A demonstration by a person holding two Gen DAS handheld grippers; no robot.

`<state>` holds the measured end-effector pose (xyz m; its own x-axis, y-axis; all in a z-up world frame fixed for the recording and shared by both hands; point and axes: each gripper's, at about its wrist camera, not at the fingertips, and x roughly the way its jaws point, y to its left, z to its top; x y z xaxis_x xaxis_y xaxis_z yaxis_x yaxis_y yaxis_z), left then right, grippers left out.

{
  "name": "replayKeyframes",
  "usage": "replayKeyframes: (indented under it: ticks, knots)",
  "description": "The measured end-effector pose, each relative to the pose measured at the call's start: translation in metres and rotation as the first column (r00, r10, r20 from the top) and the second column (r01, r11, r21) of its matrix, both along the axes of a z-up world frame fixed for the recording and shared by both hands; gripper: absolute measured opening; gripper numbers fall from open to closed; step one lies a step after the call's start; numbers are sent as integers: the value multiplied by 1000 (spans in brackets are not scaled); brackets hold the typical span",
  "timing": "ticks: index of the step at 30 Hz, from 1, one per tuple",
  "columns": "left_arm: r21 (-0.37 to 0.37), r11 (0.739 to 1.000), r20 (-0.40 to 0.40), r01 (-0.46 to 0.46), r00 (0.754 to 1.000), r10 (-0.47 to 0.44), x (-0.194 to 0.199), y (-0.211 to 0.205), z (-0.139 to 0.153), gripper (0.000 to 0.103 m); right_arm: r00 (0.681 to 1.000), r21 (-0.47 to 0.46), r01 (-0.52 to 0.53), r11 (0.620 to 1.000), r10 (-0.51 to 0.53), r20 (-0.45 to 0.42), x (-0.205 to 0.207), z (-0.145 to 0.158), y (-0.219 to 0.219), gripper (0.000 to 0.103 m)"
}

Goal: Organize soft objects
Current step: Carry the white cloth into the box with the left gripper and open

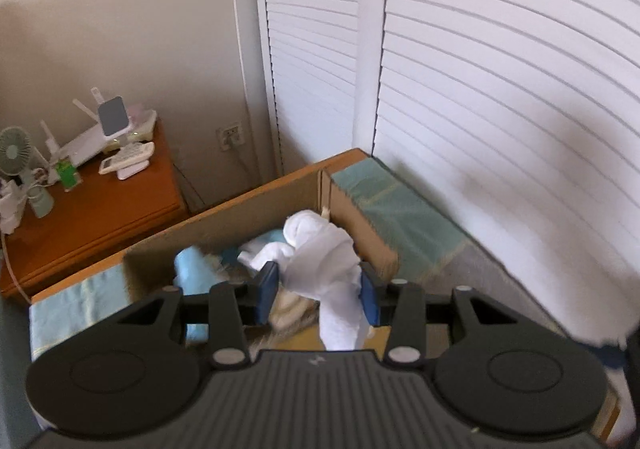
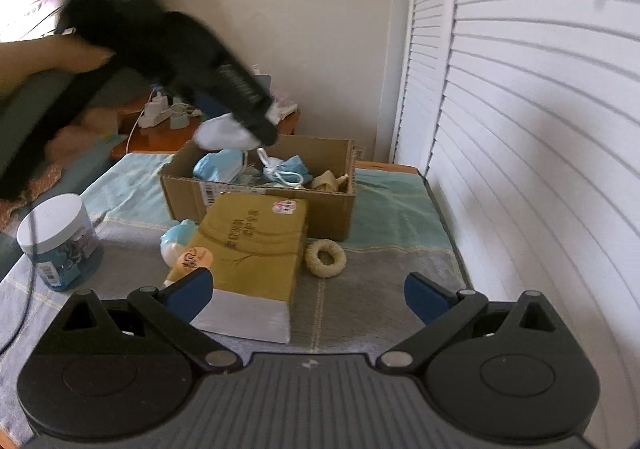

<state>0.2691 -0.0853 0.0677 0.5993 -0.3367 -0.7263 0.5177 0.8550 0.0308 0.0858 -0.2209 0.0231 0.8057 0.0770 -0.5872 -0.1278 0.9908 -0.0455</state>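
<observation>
My left gripper (image 1: 320, 289) is clamping one white rolled cloth (image 1: 320, 249) over the open cardboard box (image 2: 260, 185).

My right gripper (image 2: 308, 297) is hanging wide open, holding nothing, above one yellow tissue pack (image 2: 252, 245), one cream ring (image 2: 325, 258) and one lidded jar (image 2: 60, 241) on the teal-and-grey cloth-covered surface (image 2: 392, 209), louvred doors (image 2: 520, 129) standing alongside.

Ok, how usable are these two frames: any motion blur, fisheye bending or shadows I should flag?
Left wrist view: the white rolled cloth in the left gripper is fairly sharp, while the brown cardboard box interior smears; the white louvred doors bow and carry soft shadows. Right wrist view: the black left gripper and the arm holding it streak with blur; the yellow tissue box stays sharp.
</observation>
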Motion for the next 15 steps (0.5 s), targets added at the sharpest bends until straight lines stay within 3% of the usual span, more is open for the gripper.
replayKeyframes:
  ticks: [9,11,12,13,15]
  knots:
    - [6,999,-28,-52,998,52,46,-33,-19,43,998,49,56,997,-55,-11,3,-8,-27,103]
    - [-1,998,-22,-57,998,57,50,-37,-22,55,998,52,63,997,-63,-14,5,-10,-30,103]
    - [-3,998,-18,-62,998,62,52,-37,-22,76,998,52,66,996,-65,-14,5,-11,-32,103]
    - [-3,997,-9,-71,997,71,51,-37,-22,86,998,53,68,996,-67,-16,5,-12,-33,103]
    - [4,996,23,-91,996,91,49,-36,-21,87,997,53,72,996,-71,-20,5,-14,-35,103]
